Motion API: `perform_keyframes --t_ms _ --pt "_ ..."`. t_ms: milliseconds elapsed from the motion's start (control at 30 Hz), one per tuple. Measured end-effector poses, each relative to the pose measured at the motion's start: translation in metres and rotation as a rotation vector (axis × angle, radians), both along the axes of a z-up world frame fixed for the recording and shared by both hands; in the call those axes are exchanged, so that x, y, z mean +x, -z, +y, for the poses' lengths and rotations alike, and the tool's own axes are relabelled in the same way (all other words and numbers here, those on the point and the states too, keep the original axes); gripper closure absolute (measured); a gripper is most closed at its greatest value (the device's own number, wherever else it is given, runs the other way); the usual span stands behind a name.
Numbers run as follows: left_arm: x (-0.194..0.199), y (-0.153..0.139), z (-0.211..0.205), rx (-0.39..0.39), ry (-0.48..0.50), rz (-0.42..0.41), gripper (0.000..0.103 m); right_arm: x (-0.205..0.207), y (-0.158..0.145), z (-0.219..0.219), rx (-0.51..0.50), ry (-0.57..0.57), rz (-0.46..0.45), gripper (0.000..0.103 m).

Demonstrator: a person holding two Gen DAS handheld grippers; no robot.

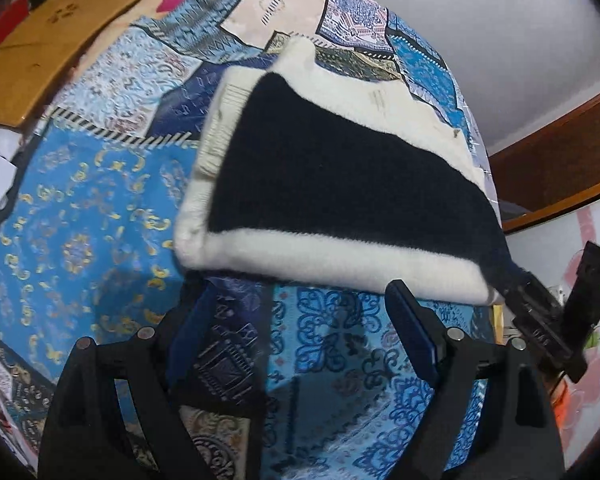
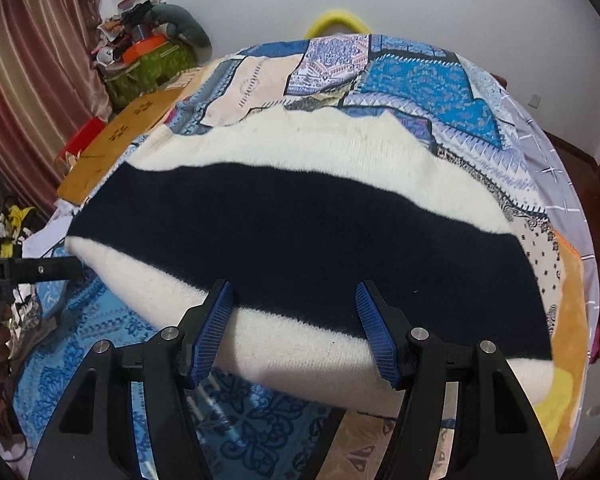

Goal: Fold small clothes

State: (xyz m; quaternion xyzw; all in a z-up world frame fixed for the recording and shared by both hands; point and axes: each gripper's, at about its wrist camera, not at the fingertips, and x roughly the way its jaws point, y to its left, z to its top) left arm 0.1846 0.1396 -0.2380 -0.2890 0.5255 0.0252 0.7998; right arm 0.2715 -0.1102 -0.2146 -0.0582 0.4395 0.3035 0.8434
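A knitted sweater point(image 1: 340, 184), white with a broad navy band, lies folded flat on the patchwork bedspread point(image 1: 92, 216). My left gripper point(image 1: 296, 304) hangs open just short of the sweater's near white edge, with only bedspread between its fingers. In the right wrist view the sweater point(image 2: 300, 236) fills the middle. My right gripper point(image 2: 296, 304) stands open over its near edge, and the pads flank the knit without pressing it. The left gripper's black finger point(image 2: 40, 272) reaches in beside the sweater's left corner.
A brown cardboard sheet point(image 2: 120, 136) lies at the bed's left side, beyond it a green bag with clutter point(image 2: 152, 60) and a striped curtain point(image 2: 36, 92). A yellow ring point(image 2: 336, 22) sits at the far edge. Dark wooden furniture point(image 1: 560, 152) stands to the right.
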Motion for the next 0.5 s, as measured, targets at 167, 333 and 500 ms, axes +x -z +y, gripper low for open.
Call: perform_keyframes --t_ms 167,333,500 --pt "0.015 0.01 0.0 -0.12 0.008 -0.002 0.017 -0.001 0.001 0.0 0.002 -0.008 0.01 0.04" --pt "0.03 0.014 0.0 -0.126 -0.01 0.004 0.017 0.001 0.002 -0.001 0.011 -0.009 0.017 0.039" --pt "0.045 0.017 0.01 -0.14 -0.065 0.001 0.019 0.002 0.004 -0.001 0.021 -0.009 0.026 0.039"
